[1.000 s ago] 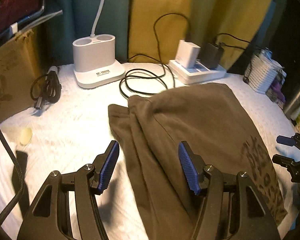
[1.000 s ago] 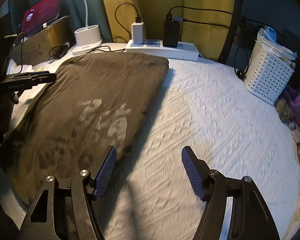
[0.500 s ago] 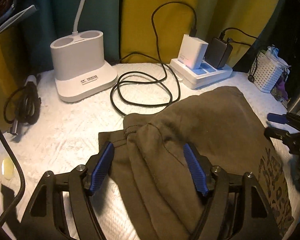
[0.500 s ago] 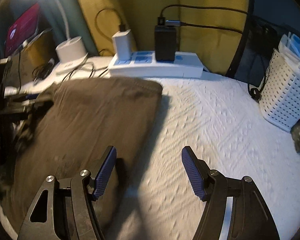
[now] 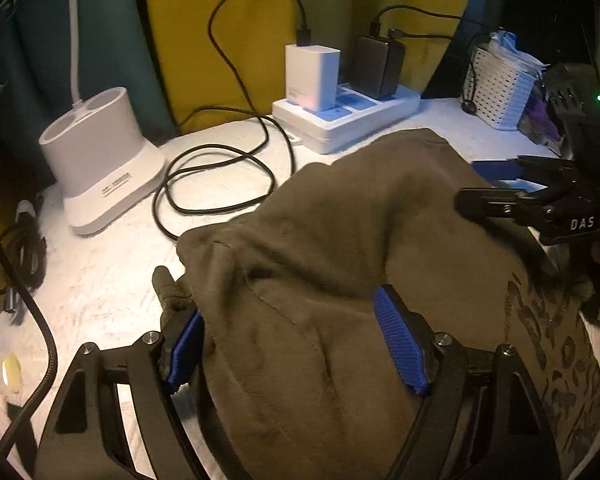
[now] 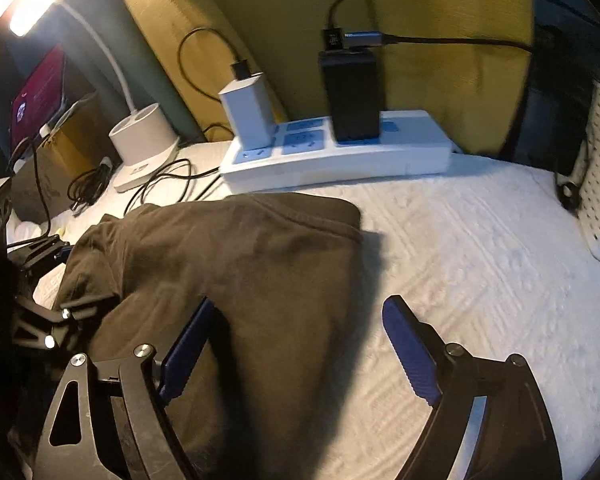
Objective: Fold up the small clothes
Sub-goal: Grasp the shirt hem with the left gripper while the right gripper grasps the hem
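An olive-brown garment (image 5: 340, 240) with a pale print lies on the white bed cover (image 6: 480, 260). Its near-left part is heaped up. My left gripper (image 5: 292, 348) straddles that heap. Cloth fills the gap between its blue pads (image 5: 400, 344), and the jaws stand wide without pinching it. My right gripper (image 6: 298, 354) is opening over the garment's (image 6: 240, 264) right edge. One of its pads rests against the cloth and the other hangs over bare cover. Each gripper shows at the edge of the other's view: the right gripper (image 5: 488, 186) and the left gripper (image 6: 44, 252).
At the back stand a white power strip (image 5: 380, 118) with a white and a black charger, a white lamp base (image 5: 100, 160) and a looped black cable (image 5: 220, 184). A white basket (image 5: 500, 84) is at the right. A cardboard box (image 6: 72, 140) is at the left.
Both grippers have moved forward to the garment's far end. The left now has bunched-up cloth between its pads. The right gripper's jaws have spread wider.
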The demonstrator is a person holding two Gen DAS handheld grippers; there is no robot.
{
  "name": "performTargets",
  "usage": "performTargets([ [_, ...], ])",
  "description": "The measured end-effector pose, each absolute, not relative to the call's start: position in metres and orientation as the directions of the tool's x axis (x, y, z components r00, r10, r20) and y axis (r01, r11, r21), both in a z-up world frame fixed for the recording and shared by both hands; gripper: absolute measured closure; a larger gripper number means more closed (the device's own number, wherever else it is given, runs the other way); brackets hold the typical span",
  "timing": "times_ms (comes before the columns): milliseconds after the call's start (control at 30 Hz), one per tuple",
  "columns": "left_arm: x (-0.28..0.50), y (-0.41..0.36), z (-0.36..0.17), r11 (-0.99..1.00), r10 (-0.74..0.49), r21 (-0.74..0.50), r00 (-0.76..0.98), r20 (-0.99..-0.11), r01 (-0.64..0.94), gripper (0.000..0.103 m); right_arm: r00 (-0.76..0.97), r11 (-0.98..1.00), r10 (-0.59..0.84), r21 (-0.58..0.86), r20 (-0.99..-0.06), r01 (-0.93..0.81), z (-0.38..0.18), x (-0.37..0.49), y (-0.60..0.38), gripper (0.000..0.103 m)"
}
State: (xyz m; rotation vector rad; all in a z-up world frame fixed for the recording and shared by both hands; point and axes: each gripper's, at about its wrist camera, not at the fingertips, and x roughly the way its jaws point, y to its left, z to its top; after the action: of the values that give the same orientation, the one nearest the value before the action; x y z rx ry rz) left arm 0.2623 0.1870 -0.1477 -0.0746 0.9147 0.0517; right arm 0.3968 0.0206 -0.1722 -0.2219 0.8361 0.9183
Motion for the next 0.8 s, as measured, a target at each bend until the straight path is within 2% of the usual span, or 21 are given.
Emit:
performTargets([
  [100, 0.263, 0.188, -0.147, 0.996, 0.006, -0.052, 0.611, -0.792, -0.077, 0.028, 0.321, 0.589, 0.604, 0.137, -0.729, -0.797, -0.172, 0.393, 0.033, 0.018],
  [133, 0.263, 0.188, -0.147, 0.996, 0.007, -0.051, 0.613, -0.790, -0.077, 0.030, 0.326, 0.582, 0.600, 0.119, -0.731, -0.804, -0.172, 0.391, 0.038, 0.024],
  [167, 0.263, 0.187, -0.146, 0.996, 0.003, -0.054, 0.615, -0.788, -0.073, 0.035, 0.329, 0.581, 0.597, 0.111, -0.732, -0.806, -0.172, 0.390, 0.039, 0.027],
  [267, 0.262, 0.185, -0.144, 0.997, -0.018, -0.065, 0.627, -0.779, -0.052, 0.059, 0.328, 0.568, 0.602, 0.102, -0.728, -0.817, -0.171, 0.389, 0.043, 0.041],
  [333, 0.261, 0.182, -0.142, 0.998, -0.021, -0.058, 0.633, -0.774, -0.039, 0.071, 0.298, 0.543, 0.624, 0.125, -0.723, -0.831, -0.170, 0.388, 0.043, 0.068],
  [367, 0.261, 0.182, -0.142, 0.997, -0.031, -0.065, 0.638, -0.769, -0.031, 0.076, 0.292, 0.536, 0.627, 0.128, -0.722, -0.835, -0.170, 0.387, 0.044, 0.070],
  [433, 0.260, 0.183, -0.140, 0.997, -0.039, -0.075, 0.646, -0.762, -0.028, 0.077, 0.301, 0.532, 0.623, 0.109, -0.722, -0.840, -0.169, 0.383, 0.046, 0.075],
  [767, 0.233, 0.181, -0.103, 0.994, -0.052, -0.108, 0.747, -0.663, -0.027, 0.078, 0.359, 0.523, 0.645, 0.048, -0.674, -0.851, -0.134, 0.354, 0.036, 0.079],
  [800, 0.231, 0.179, -0.098, 0.993, -0.055, -0.111, 0.755, -0.654, -0.024, 0.084, 0.363, 0.517, 0.650, 0.038, -0.668, -0.855, -0.129, 0.349, 0.035, 0.080],
])
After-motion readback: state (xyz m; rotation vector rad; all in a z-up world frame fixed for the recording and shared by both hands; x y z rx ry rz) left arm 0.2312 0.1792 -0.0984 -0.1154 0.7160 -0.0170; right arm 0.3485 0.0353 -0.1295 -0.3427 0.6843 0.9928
